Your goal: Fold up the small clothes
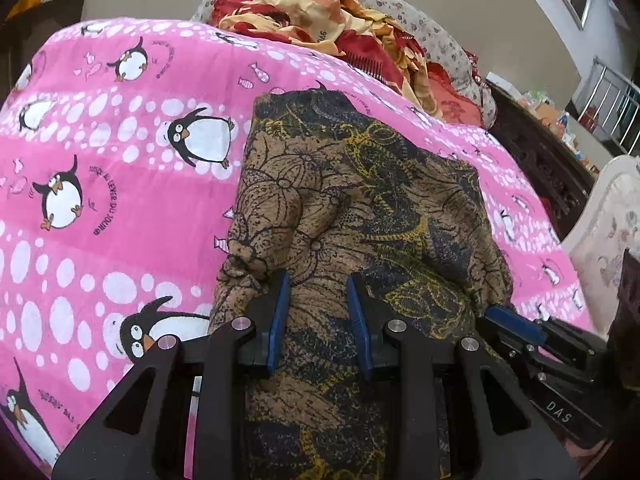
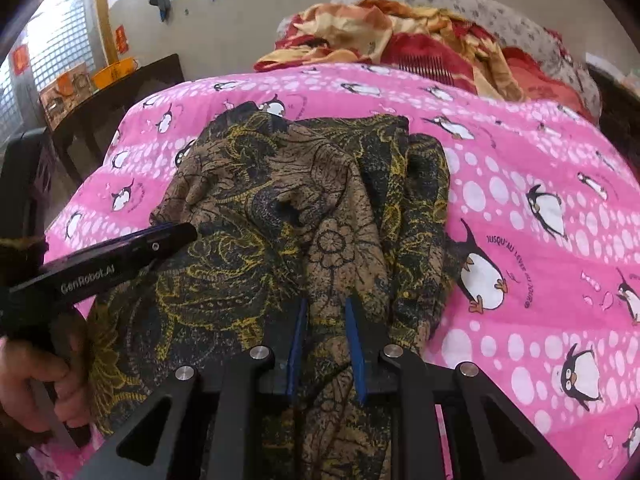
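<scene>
The garment, a brown and dark floral cloth, lies bunched on the pink penguin bedsheet of the bed, directly ahead of and beneath both pairs of fingers. The left gripper has its 2 fingers a narrow gap apart with cloth running between them; whether the pads actually pinch that cloth cannot be told. The right gripper likewise shows 2 fingers set close, a raised ridge of cloth standing between them, and the grip is probably on that ridge, though contact is not clear. In the right wrist view the left gripper enters from the left, held by a hand, its tips at the garment's near-left edge. The step in hand appears to be gathering the near hem for a fold away from the fingers. To do it well: seat each pair of fingers on 1 layer edge only, not on a lump; keep both grips level with each other; draw the hem taut between them before lifting; carry it forward over the wrinkled middle, and lay it flat clear of the red blanket beyond.
</scene>
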A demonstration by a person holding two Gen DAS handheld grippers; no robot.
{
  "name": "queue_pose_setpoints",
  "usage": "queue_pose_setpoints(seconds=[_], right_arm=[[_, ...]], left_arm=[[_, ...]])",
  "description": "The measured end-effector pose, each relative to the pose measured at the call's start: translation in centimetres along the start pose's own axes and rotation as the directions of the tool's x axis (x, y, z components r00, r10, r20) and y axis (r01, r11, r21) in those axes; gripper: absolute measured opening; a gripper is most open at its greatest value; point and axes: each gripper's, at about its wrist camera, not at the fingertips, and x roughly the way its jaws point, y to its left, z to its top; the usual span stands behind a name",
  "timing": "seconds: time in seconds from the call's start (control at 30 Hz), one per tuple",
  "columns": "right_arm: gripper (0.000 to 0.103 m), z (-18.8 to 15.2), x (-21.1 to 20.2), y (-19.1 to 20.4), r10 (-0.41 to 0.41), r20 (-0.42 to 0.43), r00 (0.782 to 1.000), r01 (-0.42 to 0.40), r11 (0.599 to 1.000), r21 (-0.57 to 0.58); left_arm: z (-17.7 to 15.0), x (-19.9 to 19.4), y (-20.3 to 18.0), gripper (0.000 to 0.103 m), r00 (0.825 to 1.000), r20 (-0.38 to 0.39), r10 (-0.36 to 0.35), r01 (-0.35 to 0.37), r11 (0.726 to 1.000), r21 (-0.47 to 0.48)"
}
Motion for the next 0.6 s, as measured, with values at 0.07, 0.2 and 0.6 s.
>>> queue_pose_setpoints(seconds=[0.07,0.2,0.6], right_arm=[[0.020,0.1,-0.2,0.1,0.000,0.001,1.000,0.000,1.000,-0.003],[0.020,1.2,-2.8,1.3,-0.063,-0.019,0.998,0.062,0.998,-0.030],[0.027,-5.3,-5.0,5.4,0.092,0.052,0.994,-0.089,0.995,-0.055]], left_arm=[[-0.1,-0.1,0.3,0.028,1.000,0.001,-0.014,0.014,1.000,-0.013],[0.0,-0.1,0.4,0.028,1.000,0.004,-0.022,0.022,1.000,-0.020],[-0.2,-0.3,0.5,0.028,1.000,0.010,-0.023,0.023,1.000,-0.018]])
